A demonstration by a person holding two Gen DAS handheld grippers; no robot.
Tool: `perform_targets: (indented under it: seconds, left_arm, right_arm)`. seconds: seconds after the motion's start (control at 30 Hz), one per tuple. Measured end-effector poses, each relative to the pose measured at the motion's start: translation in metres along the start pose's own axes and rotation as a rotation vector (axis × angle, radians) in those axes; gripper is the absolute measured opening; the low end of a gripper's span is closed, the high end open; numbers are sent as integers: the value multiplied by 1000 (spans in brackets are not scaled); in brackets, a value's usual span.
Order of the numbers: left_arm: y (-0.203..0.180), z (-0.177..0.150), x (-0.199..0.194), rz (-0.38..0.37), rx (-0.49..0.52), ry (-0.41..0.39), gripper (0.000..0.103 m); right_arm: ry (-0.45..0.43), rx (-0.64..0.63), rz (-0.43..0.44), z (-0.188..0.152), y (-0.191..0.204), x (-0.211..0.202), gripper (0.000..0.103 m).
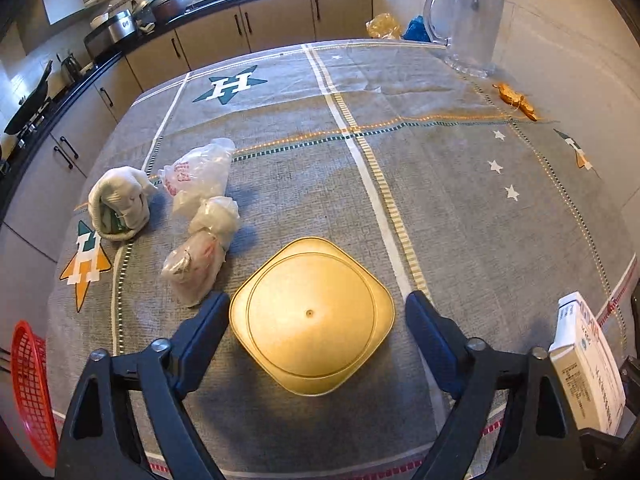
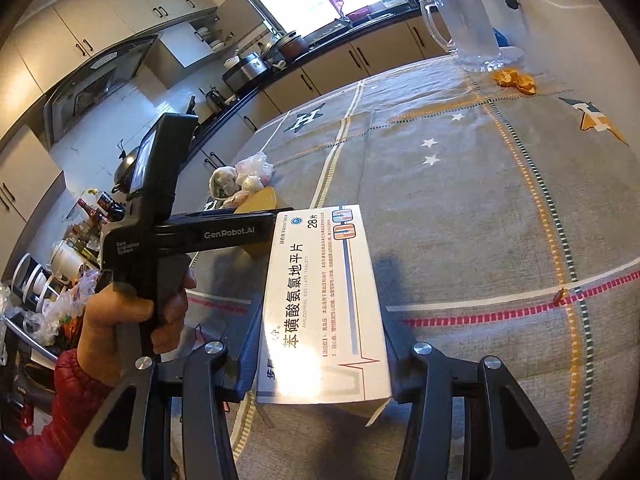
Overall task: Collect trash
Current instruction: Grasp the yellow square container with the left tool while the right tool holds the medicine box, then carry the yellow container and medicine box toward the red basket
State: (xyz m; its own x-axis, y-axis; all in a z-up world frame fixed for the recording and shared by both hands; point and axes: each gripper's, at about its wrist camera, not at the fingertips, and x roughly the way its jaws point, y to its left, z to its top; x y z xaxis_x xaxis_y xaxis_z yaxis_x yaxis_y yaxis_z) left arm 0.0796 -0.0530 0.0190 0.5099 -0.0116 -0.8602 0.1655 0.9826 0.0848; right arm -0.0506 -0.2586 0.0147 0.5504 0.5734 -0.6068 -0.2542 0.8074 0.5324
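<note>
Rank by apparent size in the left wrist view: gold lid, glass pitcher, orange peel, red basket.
1. gold lid, though nearest the camera
2. glass pitcher
3. red basket, partly cut off, so unsure
4. orange peel

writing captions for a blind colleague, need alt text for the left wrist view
The left gripper straddles a yellow lid lying flat on a grey tablecloth, its open fingers not pressing it. Bagged trash lies at left, a red basket at the table edge, a white box at right.
</note>
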Motion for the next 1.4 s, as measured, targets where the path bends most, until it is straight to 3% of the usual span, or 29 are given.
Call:
perform_targets:
  seconds: [0.23, 0.53, 0.9, 1.4]
  left_arm:
    - [6, -11, -7, -31, -7, -44, 75]
    - [22, -52, -52, -61, -25, -122, 75]
    - [50, -95, -86, -60, -63, -167, 75]
    - [111, -114, -103, -59, -177, -207, 75]
  right_arm:
    - [-7, -2, -12, -1, 3, -1, 54]
    - [-20, -12, -27, -2, 12, -2, 54]
    - [22, -75, -20, -3, 49, 21, 54]
    - [80, -166, -23, 6, 107, 53, 54]
